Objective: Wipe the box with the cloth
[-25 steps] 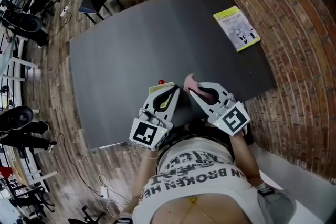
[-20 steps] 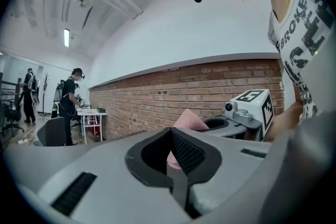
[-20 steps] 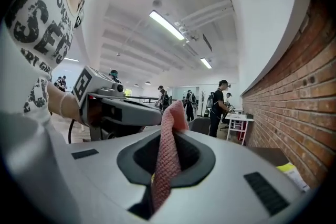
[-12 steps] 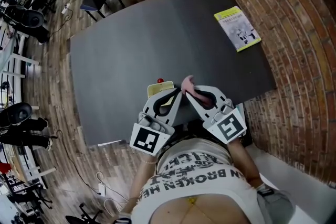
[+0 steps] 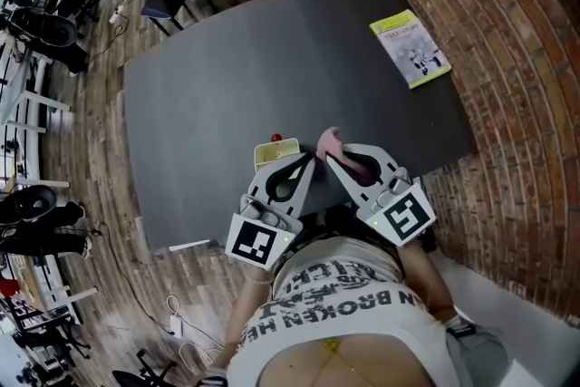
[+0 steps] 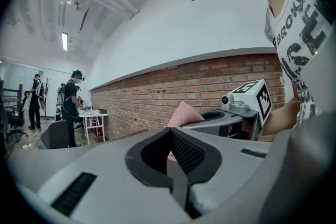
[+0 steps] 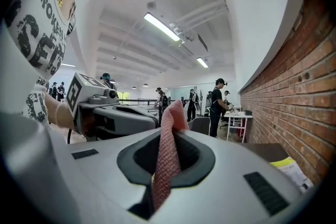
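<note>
Head view: box [image 5: 269, 155] on desk [image 5: 217, 77] near front edge, partly under left gripper [image 5: 306, 160]; pink cloth [image 5: 328, 140] sticks from right gripper [image 5: 326, 157].
Left gripper view: fingers [image 6: 186, 152] pressed together, empty.
Right gripper view: fingers pinching cloth.

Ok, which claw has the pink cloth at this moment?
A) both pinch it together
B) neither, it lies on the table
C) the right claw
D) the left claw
C: the right gripper view shows the pink cloth pinched in the right claw, while the left claw is closed on nothing.
</note>
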`<action>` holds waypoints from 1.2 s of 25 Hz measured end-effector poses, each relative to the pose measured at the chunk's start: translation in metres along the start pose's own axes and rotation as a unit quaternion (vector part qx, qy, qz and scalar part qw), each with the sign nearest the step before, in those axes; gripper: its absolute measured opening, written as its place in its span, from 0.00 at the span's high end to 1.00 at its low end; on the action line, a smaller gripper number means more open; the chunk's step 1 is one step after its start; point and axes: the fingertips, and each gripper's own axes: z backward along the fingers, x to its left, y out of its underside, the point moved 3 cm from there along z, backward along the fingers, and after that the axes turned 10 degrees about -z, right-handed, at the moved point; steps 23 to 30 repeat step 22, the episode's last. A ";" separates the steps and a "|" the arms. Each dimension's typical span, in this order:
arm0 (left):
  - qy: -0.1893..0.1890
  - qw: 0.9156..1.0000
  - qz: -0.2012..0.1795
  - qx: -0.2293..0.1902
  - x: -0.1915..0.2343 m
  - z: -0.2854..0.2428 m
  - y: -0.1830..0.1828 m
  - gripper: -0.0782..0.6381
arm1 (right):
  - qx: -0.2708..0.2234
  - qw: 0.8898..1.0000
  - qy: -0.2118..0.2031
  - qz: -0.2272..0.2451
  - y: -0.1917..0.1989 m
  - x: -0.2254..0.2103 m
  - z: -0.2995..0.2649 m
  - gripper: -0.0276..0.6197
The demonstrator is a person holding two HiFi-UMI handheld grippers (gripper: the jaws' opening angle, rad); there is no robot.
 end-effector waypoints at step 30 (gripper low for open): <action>0.004 1.000 -0.003 0.015 -0.011 -0.009 0.008 0.88 | 0.031 0.999 -0.012 0.004 0.009 -0.002 0.009 0.93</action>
